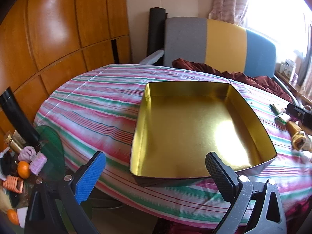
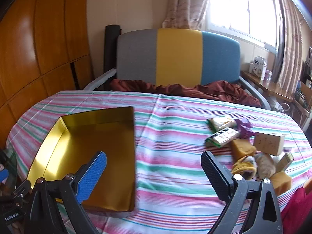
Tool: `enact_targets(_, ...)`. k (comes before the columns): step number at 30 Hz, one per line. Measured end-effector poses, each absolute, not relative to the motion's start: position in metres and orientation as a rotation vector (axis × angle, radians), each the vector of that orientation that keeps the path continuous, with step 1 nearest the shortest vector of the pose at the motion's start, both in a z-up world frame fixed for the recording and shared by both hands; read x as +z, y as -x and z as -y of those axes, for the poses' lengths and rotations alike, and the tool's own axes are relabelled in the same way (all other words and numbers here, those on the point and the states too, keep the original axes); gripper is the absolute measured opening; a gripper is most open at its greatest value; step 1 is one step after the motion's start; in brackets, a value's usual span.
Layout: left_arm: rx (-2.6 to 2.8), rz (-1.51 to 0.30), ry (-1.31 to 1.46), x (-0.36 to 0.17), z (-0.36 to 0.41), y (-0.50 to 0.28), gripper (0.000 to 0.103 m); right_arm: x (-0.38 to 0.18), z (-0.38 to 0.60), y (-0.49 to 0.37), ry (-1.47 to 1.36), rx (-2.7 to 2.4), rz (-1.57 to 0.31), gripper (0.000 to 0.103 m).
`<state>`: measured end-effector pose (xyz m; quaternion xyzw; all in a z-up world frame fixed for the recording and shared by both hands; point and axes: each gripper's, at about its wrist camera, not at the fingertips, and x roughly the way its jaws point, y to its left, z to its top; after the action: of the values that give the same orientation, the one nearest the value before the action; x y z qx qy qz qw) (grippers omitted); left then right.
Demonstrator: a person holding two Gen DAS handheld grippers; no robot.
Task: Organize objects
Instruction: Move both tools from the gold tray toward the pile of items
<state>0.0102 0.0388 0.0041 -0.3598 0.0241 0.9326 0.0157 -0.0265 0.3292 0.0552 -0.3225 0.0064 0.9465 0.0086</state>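
An empty gold-lined metal tin sits on the striped tablecloth; the right wrist view shows the tin at its left. My left gripper hangs open over the tin's near edge, nothing between its fingers. My right gripper is open above bare cloth, just right of the tin. A pile of small items lies at the right: green-white snack packets, a purple wrapper, a brown cardboard box, orange blocks, and a yellow plush toy.
A grey, yellow and blue sofa back with a dark red blanket stands behind the table. A glass side table at the left holds oranges, a bottle and small items. Wooden cabinets line the left wall.
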Motion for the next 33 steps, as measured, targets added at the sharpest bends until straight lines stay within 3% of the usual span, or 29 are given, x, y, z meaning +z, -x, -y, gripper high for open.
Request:
enact_targets(22, 2.821, -0.184, 1.077, 0.016, -0.103, 0.003, 0.103, 0.085, -0.549, 0.034, 0.933, 2.592, -0.303, 0.099)
enact_targets(33, 2.668, -0.195, 1.048, 0.019, -0.157, 0.016, 0.103, 0.061, -0.641, 0.018, 0.862, 2.430, -0.723, 0.099)
